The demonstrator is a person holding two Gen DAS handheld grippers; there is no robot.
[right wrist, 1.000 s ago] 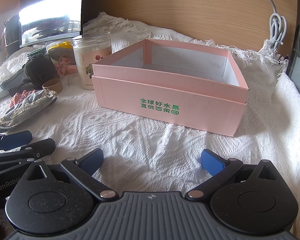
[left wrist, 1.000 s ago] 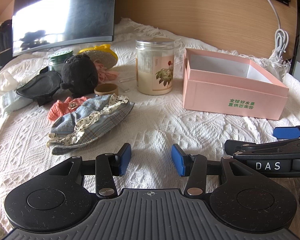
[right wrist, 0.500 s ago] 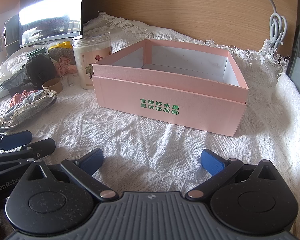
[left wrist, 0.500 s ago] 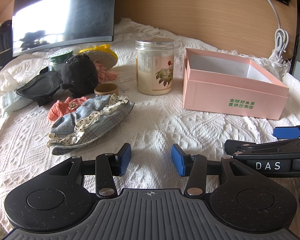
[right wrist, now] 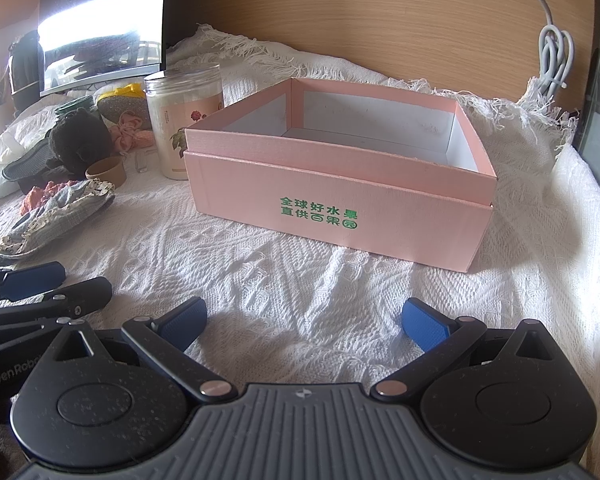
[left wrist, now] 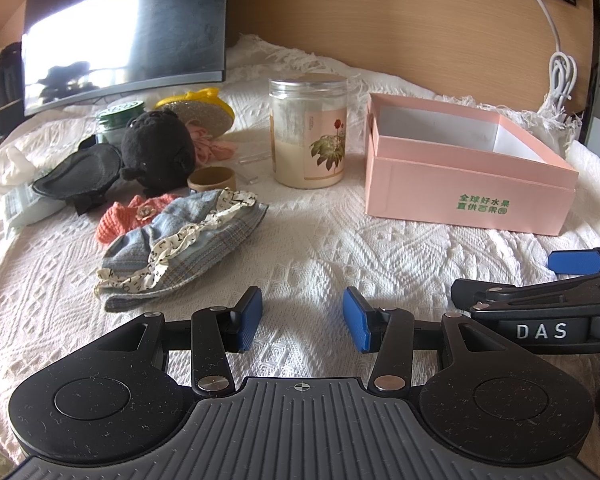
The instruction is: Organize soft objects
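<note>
Your left claw (left wrist: 302,322) sits low over the white knitted cover (left wrist: 320,256), jaws partly apart and holding nothing; your right claw (right wrist: 304,322) is spread wide, also with nothing in it, and rests just beside the left one. Nothing appears to have been sorted yet, so you seem to be at the first pick. Nearest ahead of the left claw lies the blue plaid hat (left wrist: 184,248) with its frilled trim, the orange knitted piece (left wrist: 130,216) tucked against its far edge. Beyond sit the black plush toy (left wrist: 158,152) and the pink scrunchie (left wrist: 210,146). The pink box (right wrist: 340,184), open and apparently bare inside, stands straight ahead of your right claw. Next, reach the left claw forward, widen it, and pinch a fold of the hat.
</note>
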